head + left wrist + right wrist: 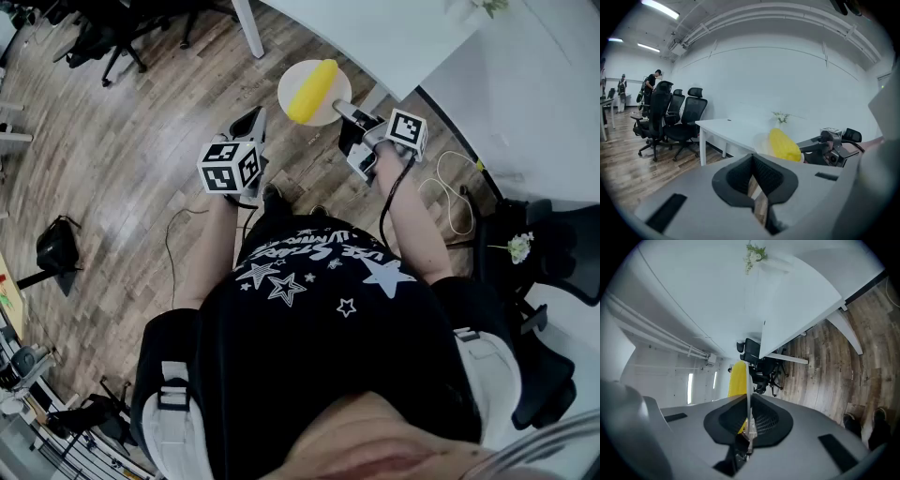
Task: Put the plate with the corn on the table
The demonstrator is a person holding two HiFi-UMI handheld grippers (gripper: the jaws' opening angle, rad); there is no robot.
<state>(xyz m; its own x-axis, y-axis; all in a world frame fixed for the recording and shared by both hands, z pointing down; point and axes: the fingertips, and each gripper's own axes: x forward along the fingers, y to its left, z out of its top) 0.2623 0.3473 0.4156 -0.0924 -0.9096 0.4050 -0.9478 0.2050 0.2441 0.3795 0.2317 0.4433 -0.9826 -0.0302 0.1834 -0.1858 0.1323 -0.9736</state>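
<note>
The carry looks to be the step in hand: the white plate [292, 80] is held in the air above the wooden floor [141, 141], with the yellow corn cob [312, 91] lying across it, and it is not yet set down. The right gripper [345, 112] is clamped on the plate's near rim. In the right gripper view the rim is seen edge-on as a thin white line pinched between the pads, with the corn showing yellow just past them. The left gripper [251, 127] is held beside the plate without touching it. Its jaws are drawn nearly together with nothing between them, and only a sliver of floor is seen through the slit. The white table [375, 33] stands just ahead and to the right, and in the head view its edge is close to the plate. A small bunch of flowers [754, 253] is seen farther back on the tabletop, well apart from the near edge. By the look of it, the next move calls for the plate to be brought over the tabletop, kept level and lowered flat before the grip is let go. With the plate pinched at one rim only, care would be wanted. The cob lies loose on it and is round, so it could well roll off if the plate were tipped. A spot short of the flowers would suit.
</note>
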